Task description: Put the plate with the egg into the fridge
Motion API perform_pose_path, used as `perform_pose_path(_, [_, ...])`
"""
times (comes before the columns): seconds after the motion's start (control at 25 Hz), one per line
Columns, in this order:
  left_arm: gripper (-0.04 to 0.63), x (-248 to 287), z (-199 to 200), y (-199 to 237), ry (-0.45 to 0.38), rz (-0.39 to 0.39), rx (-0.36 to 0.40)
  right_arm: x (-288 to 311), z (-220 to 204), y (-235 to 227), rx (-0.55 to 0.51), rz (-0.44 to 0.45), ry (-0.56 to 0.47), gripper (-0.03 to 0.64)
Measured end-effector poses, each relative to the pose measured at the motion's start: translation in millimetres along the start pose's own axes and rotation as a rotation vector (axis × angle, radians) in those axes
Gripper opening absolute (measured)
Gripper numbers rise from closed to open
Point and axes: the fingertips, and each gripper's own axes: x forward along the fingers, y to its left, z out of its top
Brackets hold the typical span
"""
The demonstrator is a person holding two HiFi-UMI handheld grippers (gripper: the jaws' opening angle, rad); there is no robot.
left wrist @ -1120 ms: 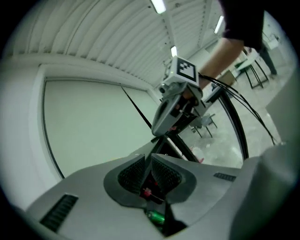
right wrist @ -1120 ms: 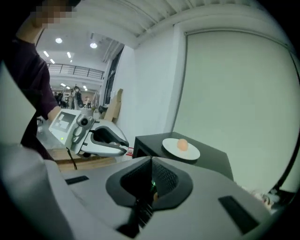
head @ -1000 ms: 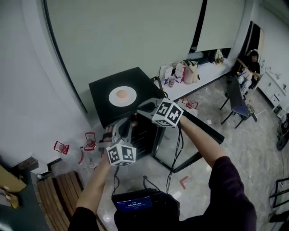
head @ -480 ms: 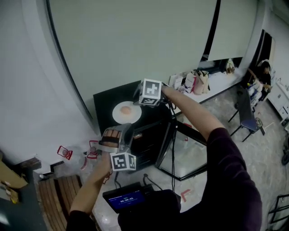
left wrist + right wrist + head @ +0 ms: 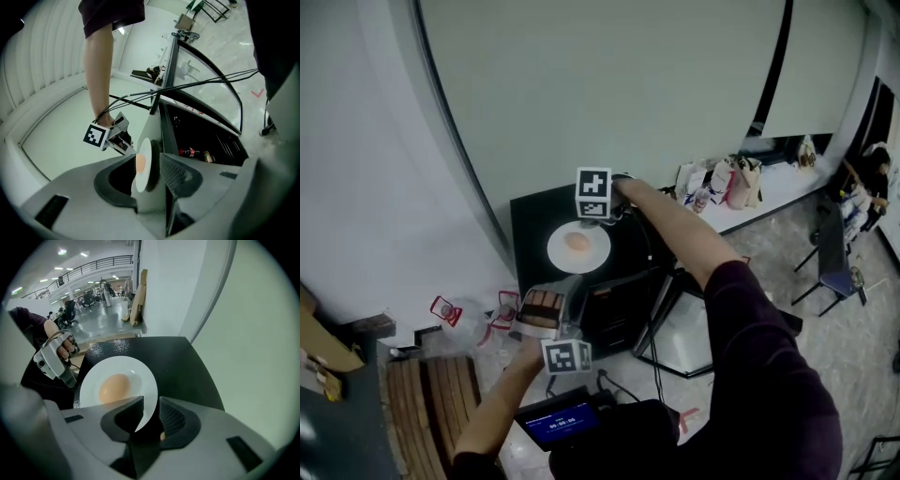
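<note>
The plate (image 5: pixel 578 247) with the egg (image 5: pixel 577 242) sits on top of the black fridge (image 5: pixel 530 211). The right tool (image 5: pixel 147 416) is opening, the plate's rim between its jaws; the left tool (image 5: pixel 157 164) is opening, empty, near the fridge.

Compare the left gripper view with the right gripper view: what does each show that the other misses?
Left gripper view only: the fridge's open interior with a bottle inside, and its swung-open glass door. Right gripper view only: the fridge's black top from above, and an office hall behind. Both: the white plate with the egg.
</note>
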Motion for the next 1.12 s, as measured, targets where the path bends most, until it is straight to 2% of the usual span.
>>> perform_pose_path(0.2, [0.12,-3.7,2.9,-3.8,0.011,-0.007,-0.003,8.8,-1.3,3.0,-0.001,0.032,0.014,0.105])
perform_pose_path(0.48, [0.12,-12.5,-5.1,-13.0,0.039,-0.009,0.05,6.1,3.1,31.9,-0.02,0.047,0.007,0.104])
perform_pose_path(0.96, [0.117,-39.4,-8.9,-30.3,0.043,0.058,0.143,0.7,6.7,100.8,-0.032,0.047,0.019,0.104])
perform_pose_path(1.0, [0.11,-41.7,-8.2,-28.6,0.035,0.077,0.151,0.8,7.5,103.7,-0.027,0.043,0.016,0.104])
perform_pose_path(1.08, [0.039,-45.0,-6.4,-24.9,0.02,0.11,0.168,-0.4,8.3,106.3,-0.017,0.027,0.012,0.104])
perform_pose_path(1.12, [0.035,-45.8,-5.6,-23.1,0.014,0.123,0.179,-1.6,8.2,106.4,-0.01,0.017,0.01,0.104])
